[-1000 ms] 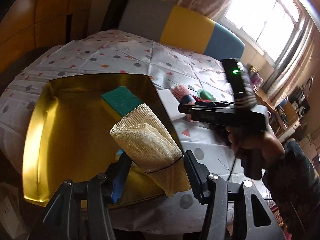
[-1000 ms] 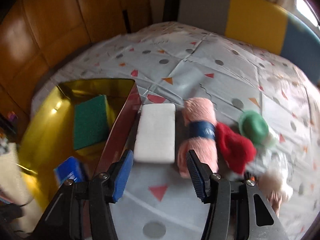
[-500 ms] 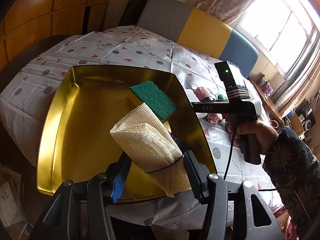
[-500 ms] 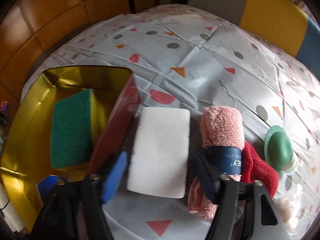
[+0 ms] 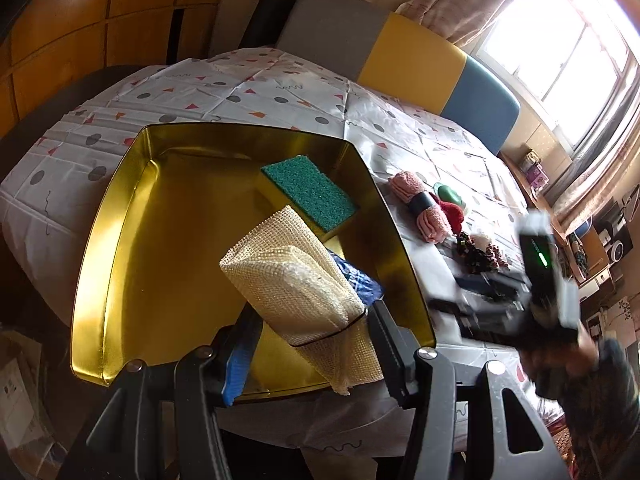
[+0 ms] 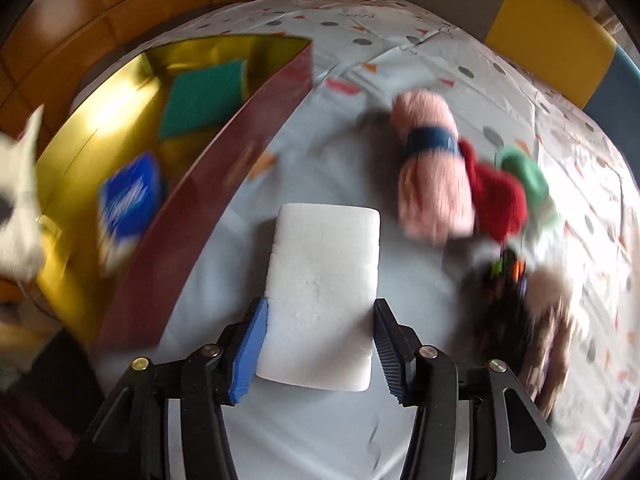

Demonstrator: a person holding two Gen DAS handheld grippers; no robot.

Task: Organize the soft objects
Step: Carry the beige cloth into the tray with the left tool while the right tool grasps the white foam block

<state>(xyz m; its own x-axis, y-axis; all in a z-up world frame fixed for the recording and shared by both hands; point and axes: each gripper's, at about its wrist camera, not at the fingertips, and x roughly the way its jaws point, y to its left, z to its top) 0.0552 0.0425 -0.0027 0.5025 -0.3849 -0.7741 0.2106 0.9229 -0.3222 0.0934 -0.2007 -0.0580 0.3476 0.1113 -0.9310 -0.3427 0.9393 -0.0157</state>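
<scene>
In the left wrist view, a gold metal tray with a mirror-bright floor and low upturned walls is sitting on a table under a glossy white cloth printed with grey dots and coloured triangles. The left gripper is holding a roll of cream open-weave mesh cloth above the tray, its jaws partly closed and pressing on the roll from both sides; a thin dark band is circling the roll, and a loose corner is hanging below. Behind the roll a flat rectangular sponge, coarse green on top and yellow beneath, is lying in the tray, and a blue packet is showing only as a sliver. To the right of the tray a fuzzy pink rolled towel with a dark band is lying on the cloth, with something red and something green just beyond it, too small to make out. Farther right the right gripper's body is appearing as a dark blur in a hand.

In the right wrist view, much is smeared by motion. The tray's outer wall is looking dark red. The right gripper is pointing steeply down over a white foam block, smooth, rectangular, round-cornered, lying on the cloth just beside the tray. The jaws are closing with the block between them; the blue left pad is touching its edge, while the right pad is looking just clear.
</scene>
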